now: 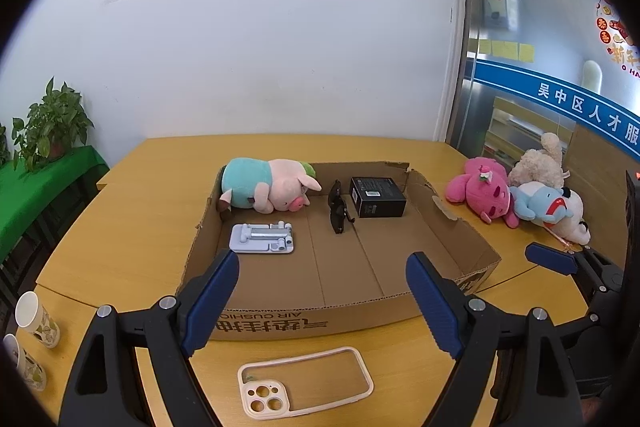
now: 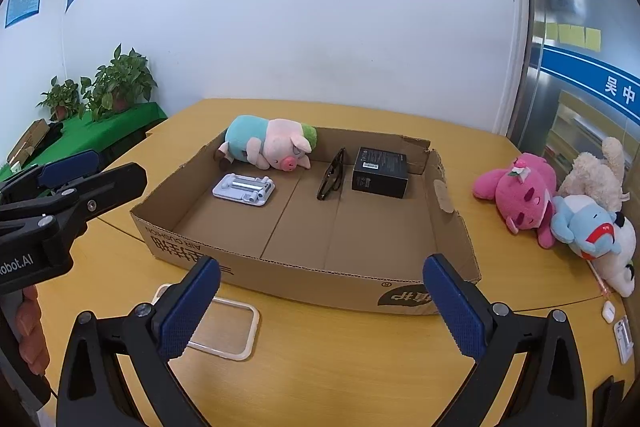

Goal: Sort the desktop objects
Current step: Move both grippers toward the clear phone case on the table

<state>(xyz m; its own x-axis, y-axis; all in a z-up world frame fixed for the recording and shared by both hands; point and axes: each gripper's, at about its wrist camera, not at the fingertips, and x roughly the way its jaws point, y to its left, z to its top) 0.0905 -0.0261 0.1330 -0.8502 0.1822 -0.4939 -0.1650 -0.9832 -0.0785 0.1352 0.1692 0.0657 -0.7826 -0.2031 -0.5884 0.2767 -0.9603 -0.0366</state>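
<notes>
From the left wrist, the left gripper (image 1: 322,277) held its ribbed blue jaws wide apart with nothing between them. Just below them on the smooth yellow wooden tabletop (image 1: 120,247) lay a clear phone case (image 1: 306,383) with a cream rubbery rim and a camera cut-out. Beyond the jaws sat a shallow corrugated cardboard tray (image 1: 280,325), its near wall printed. Inside it, far ahead and left, lay a soft plush pig (image 1: 272,191); nearer the left jaw was a flat grey folding phone stand (image 1: 262,238); ahead between the jaws stood dark folded sunglasses (image 1: 338,207) beside a matte black rectangular box (image 1: 378,197). Well off to the right lay a fuzzy pink plush toy (image 1: 486,193).

From the right wrist, the right gripper (image 2: 322,287) likewise had its blue textured jaws spread, empty. The phone case (image 2: 224,331) lay just under the left jaw, partly hidden by it. The cardboard tray (image 2: 304,283) sat directly ahead, holding the plush pig (image 2: 268,143), phone stand (image 2: 244,189), sunglasses (image 2: 332,175) and black box (image 2: 380,171). To the right of the jaws lay the pink plush toy (image 2: 520,195) and a light-blue plush toy (image 2: 582,225).
</notes>
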